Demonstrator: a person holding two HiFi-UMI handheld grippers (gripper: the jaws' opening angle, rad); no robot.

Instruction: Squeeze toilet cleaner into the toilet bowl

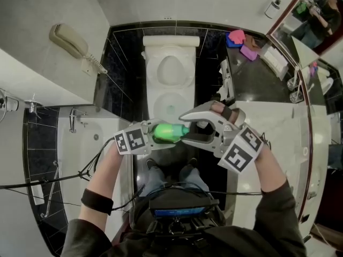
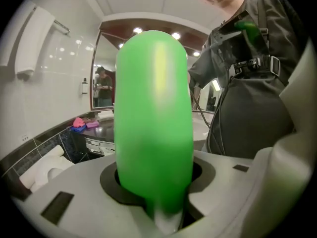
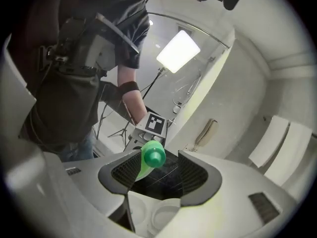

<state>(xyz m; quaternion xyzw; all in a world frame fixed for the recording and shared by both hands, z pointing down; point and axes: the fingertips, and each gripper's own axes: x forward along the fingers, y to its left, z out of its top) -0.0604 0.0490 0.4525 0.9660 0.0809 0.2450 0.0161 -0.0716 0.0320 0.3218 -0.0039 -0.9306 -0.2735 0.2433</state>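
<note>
A green toilet-cleaner bottle (image 1: 167,133) lies level in front of me, above the near rim of the open white toilet bowl (image 1: 153,103). My left gripper (image 1: 161,134) is shut on its body; in the left gripper view the bottle (image 2: 153,123) fills the gap between the jaws (image 2: 156,182). My right gripper (image 1: 185,127) stands open around the bottle's cap end. In the right gripper view the green cap (image 3: 152,156) sits between the jaws (image 3: 158,170), with a gap on each side.
A wall phone (image 1: 69,42) hangs at the upper left. A bathtub (image 1: 80,143) lies along the left. On the right a dark counter (image 1: 257,79) carries pink (image 1: 236,36) and purple (image 1: 249,51) cloths below a mirror. My feet stand before the toilet.
</note>
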